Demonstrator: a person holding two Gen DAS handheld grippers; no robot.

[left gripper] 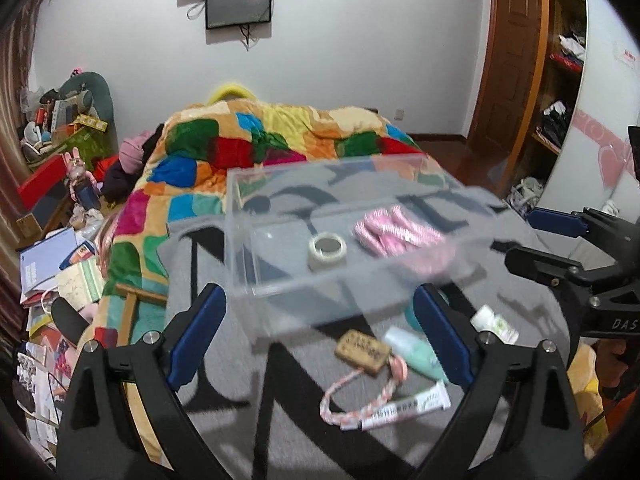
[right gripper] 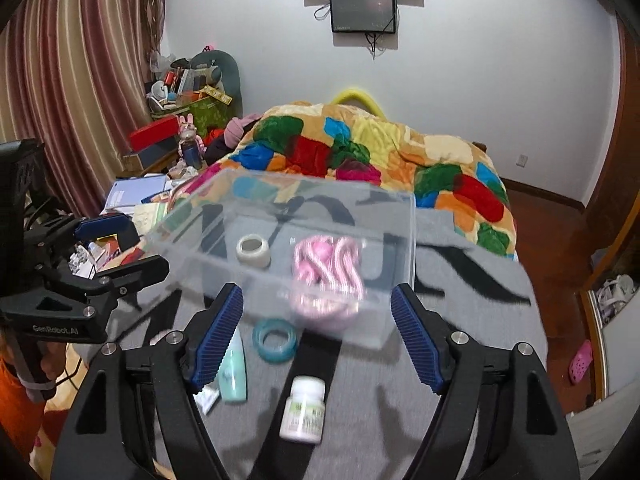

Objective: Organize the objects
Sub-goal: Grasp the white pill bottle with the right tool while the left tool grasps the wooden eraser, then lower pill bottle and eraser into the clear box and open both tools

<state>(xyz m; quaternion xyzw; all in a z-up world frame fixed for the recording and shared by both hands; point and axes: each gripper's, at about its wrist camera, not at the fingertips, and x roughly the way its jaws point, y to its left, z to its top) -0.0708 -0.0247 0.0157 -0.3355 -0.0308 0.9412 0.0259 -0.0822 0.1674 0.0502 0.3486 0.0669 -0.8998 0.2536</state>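
A clear plastic box (left gripper: 248, 240) (right gripper: 400, 216) sits on the grey blanket and holds a white tape roll (left gripper: 327, 251) (right gripper: 253, 250) and a pink striped cord bundle (left gripper: 396, 230) (right gripper: 328, 268). In front of it lie a wooden tag on a pink cord (left gripper: 362, 350), a mint tube (left gripper: 416, 354) (right gripper: 233, 376), a white tube (left gripper: 408, 404), a white pill bottle (left gripper: 494, 324) (right gripper: 303, 410) and a teal tape roll (right gripper: 275, 340). My left gripper (left gripper: 320, 332) is open above the tag. My right gripper (right gripper: 316, 332) is open above the teal roll and bottle.
The grey blanket (left gripper: 248, 364) lies over a bright patchwork quilt (left gripper: 256, 140) on a bed. Books and clutter lie on the floor at the left (left gripper: 56, 264). A wooden wardrobe (left gripper: 560, 80) stands at the right. Curtains (right gripper: 72, 92) hang at the left.
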